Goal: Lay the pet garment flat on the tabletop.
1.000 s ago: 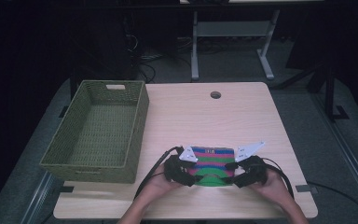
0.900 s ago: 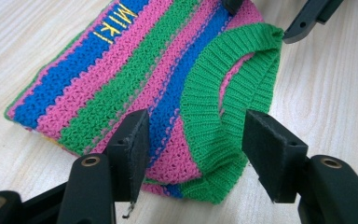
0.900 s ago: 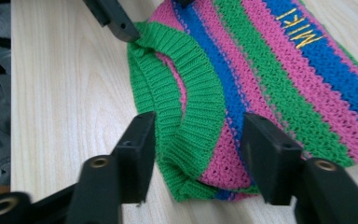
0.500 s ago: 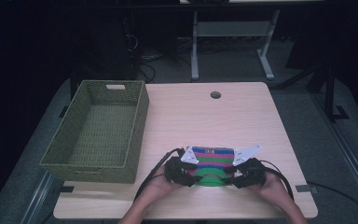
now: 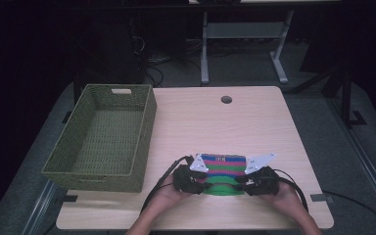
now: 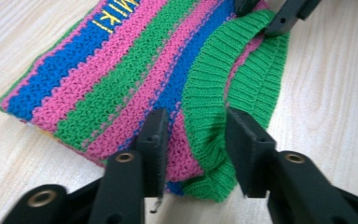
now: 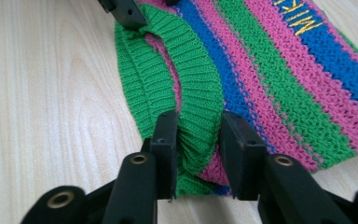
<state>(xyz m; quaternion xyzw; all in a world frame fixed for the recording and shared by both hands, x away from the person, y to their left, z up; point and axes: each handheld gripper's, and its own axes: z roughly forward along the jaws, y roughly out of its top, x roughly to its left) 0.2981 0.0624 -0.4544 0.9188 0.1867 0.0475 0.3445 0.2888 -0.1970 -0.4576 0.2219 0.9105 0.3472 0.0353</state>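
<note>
Claw tips bracket the green ribbed cuff at both ends of the folded knit. In the left gripper view the left claw (image 6: pixel 193 140) has its jaws either side of a raised fold of the cuff, and they have just been closing on it; a little gap shows beside one pad, so the hold looks not quite firm yet. In the right gripper view the right claw (image 7: pixel 196 140) has also just been closing, and its pads already pinch the bunched cuff between them. Taking the two ends of the same edge makes sense if the piece is to be lifted flat or folded over without sagging in the middle.

From the high view, the striped knit (image 5: pixel 223 169) lies flat on the tabletop (image 5: pixel 225 127) in the lower middle of the frame, green cuff toward the person's hands, the band with yellow lettering on the far side. Keeping it close to the near edge lets both hands reach it squarely.

Farther off, at the left of the frame, the green woven basket (image 5: pixel 54 169) stands with nothing in it, just beside the work, a likely place for the knit to go.
</note>
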